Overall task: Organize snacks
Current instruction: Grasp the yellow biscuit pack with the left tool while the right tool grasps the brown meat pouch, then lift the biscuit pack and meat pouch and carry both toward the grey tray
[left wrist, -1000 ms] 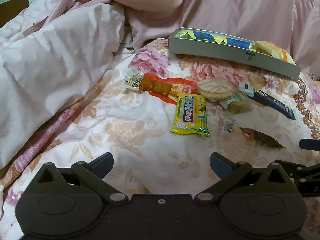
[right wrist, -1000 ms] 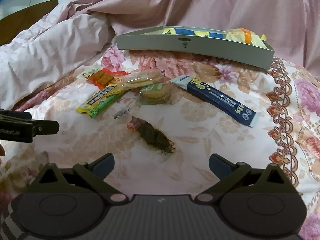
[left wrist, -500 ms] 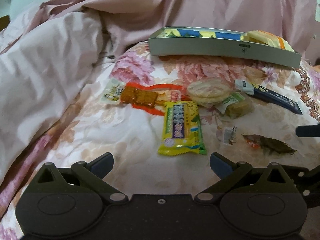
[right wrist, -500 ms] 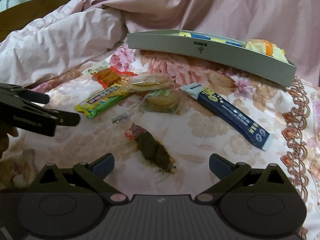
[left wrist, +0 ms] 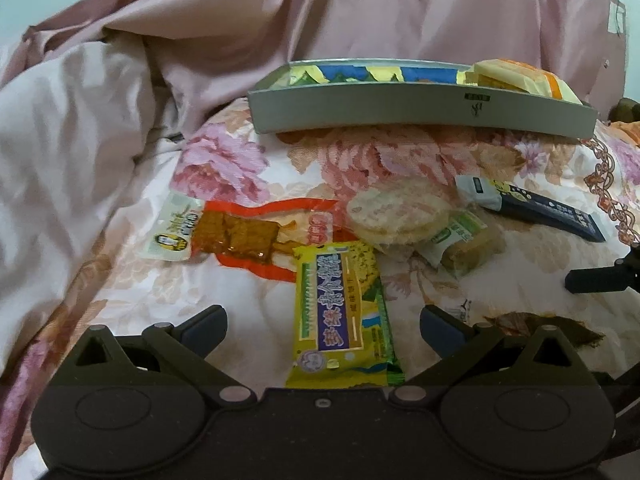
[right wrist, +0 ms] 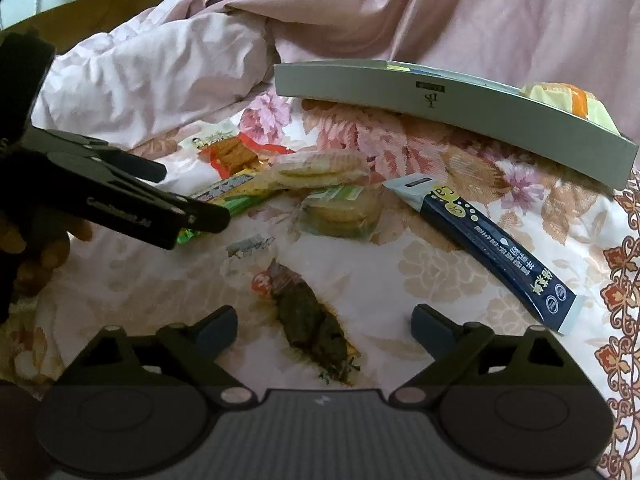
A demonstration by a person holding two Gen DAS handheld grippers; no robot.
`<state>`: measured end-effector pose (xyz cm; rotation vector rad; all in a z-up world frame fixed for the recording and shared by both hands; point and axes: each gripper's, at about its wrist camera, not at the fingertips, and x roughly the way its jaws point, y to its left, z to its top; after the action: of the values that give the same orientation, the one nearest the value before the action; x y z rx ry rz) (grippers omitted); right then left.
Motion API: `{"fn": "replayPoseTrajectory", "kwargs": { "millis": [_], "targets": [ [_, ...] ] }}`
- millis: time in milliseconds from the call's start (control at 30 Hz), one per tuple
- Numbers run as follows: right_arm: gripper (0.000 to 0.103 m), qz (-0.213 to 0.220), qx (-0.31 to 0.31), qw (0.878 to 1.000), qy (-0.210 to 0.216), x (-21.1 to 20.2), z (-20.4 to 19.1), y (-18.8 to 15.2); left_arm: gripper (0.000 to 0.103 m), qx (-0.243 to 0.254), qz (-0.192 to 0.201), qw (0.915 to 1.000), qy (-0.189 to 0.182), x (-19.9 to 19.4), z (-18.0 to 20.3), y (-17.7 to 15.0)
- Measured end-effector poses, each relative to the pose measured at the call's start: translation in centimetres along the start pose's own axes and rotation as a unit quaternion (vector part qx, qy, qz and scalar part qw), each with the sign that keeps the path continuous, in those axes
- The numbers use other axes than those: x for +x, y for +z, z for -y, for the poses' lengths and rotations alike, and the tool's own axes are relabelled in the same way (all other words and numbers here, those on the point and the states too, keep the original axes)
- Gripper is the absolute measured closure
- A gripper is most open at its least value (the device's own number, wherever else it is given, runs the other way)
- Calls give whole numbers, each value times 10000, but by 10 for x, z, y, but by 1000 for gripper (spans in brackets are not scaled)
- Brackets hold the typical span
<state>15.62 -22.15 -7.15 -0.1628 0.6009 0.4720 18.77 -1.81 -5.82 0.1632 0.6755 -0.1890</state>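
**Ana:** Snacks lie loose on a floral bedspread [left wrist: 248, 280], with a grey tray [left wrist: 420, 114] across the upper middle of the left wrist frame. A pale yellow and orange packet [left wrist: 516, 76] sits at the tray's right end.

**Ben:** And the left gripper [left wrist: 322, 320]?

**Ana:** Spread wide at the bottom of its frame. The yellow wafer packet [left wrist: 340, 312] lies lengthwise between the fingers, touched by neither pad.

**Ben:** What's around that packet?

**Ana:** Above and left of it, a red-edged packet of brown tofu strips [left wrist: 240, 236], partly under its top end. Above and right, a round rice cracker [left wrist: 396, 210] overlapping a green-labelled cookie pack [left wrist: 464, 240]. At right, a dark blue stick sachet [left wrist: 548, 210].

**Ben:** The right gripper [right wrist: 324, 326]?

**Ana:** Its jaws have just been closing a little, yet they stand apart and grip nothing. A clear packet of dark dried greens [right wrist: 308, 320] lies on the bedspread between the fingers, slanting towards the lower right; neither pad presses it.

**Ben:** Anything else in that view?

**Ana:** The left gripper comes in from the left edge, held in a hand [right wrist: 44, 248], its fingertips over the yellow wafer packet's near end. The blue sachet runs diagonally at right, the tray curves across the upper right, and a crumpled pink quilt [right wrist: 160, 64] fills the upper left.
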Motion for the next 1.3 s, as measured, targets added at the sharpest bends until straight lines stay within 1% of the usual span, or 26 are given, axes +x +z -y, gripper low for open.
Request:
{"fn": "replayPoseTrajectory", "kwargs": {
  "millis": [67, 133, 200, 333, 467, 500, 533, 567, 633, 767, 833, 1033, 1167, 1233, 1300],
  "targets": [
    [12, 17, -12, 10000, -13, 0, 0, 0, 7, 8, -64, 10000, -40, 3, 0, 0],
    [15, 22, -35, 10000, -15, 0, -1, 0, 7, -22, -153, 9999, -27, 6, -1, 0],
    [16, 15, -73, 10000, 2, 0, -2, 0, 9, -120, -259, 9996, -21, 8, -2, 1],
    [23, 1, -131, 9999, 53, -1, -5, 0, 18, -302, -306, 9991, -65, 8, -6, 1],
    [30, -11, -148, 9998, 140, -1, -6, 0, 33, -327, -302, 9990, -94, 6, -6, 1],
    [33, -14, -149, 9998, 154, -1, -6, 0, 35, -328, -293, 9990, -118, 5, -5, 0],
    [35, -17, -145, 9998, 164, -1, -7, 0, 40, -331, -293, 9989, -145, 5, -5, 0],
    [35, -23, -140, 9998, 159, -1, -7, 0, 45, -335, -297, 9988, -178, 4, -4, 0],
    [38, -36, -101, 9998, 140, -1, -8, 0, 51, -355, -305, 9986, -242, 2, -3, -1],
    [43, -90, -5, 9999, 69, -3, -10, 1, 52, -452, -360, 9980, -260, -3, -2, -4],
    [48, -127, 54, 9999, 23, -4, -12, 1, 52, -451, -380, 9980, -225, -7, -1, -6],
    [52, -235, 163, 9996, -85, -8, -17, 2, 52, -482, -484, 9975, -150, -23, 0, -13],
    [52, -350, 151, 9993, -36, -12, -23, 3, 52, -513, -591, 9969, -115, -39, 4, -23],
    [46, -379, 108, 9992, 56, -16, -27, 2, 52, -505, -670, 9963, -155, -47, 7, -29],
    [43, -365, 103, 9992, 120, -17, -30, 2, 52, -446, -728, 9962, -196, -53, 11, -36]
  ]
}}
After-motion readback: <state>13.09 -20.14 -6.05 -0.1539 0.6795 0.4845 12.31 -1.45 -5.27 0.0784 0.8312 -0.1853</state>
